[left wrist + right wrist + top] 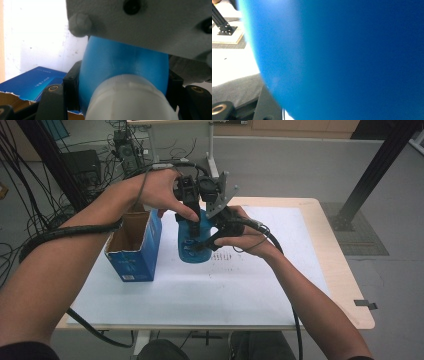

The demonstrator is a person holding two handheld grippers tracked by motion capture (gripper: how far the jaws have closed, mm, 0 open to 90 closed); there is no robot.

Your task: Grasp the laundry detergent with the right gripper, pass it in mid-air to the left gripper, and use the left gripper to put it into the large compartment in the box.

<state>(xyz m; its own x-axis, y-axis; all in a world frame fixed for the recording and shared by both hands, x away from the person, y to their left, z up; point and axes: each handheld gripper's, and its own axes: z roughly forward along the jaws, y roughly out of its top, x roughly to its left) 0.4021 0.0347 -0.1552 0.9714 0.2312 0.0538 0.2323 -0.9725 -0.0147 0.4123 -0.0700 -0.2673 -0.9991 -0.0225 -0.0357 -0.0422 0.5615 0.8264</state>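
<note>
A blue bottle (192,247) hangs upright above the white sheet at the table's middle. My left gripper (189,212) comes down from above and is shut on the bottle's top; in the left gripper view the black jaws flank the blue shoulder (120,62) just past the white cap (130,100). My right gripper (209,237) grips the bottle's body from the right side. In the right gripper view the blue bottle wall (349,62) sits very close, and one of the fingers (265,105) shows at the bottom left.
An open blue cardboard box (135,245) stands on the sheet left of the bottle, and its blue side (32,82) also appears in the left gripper view. The white sheet (200,295) covers most of the wooden table (340,270). Black cables trail off both grippers.
</note>
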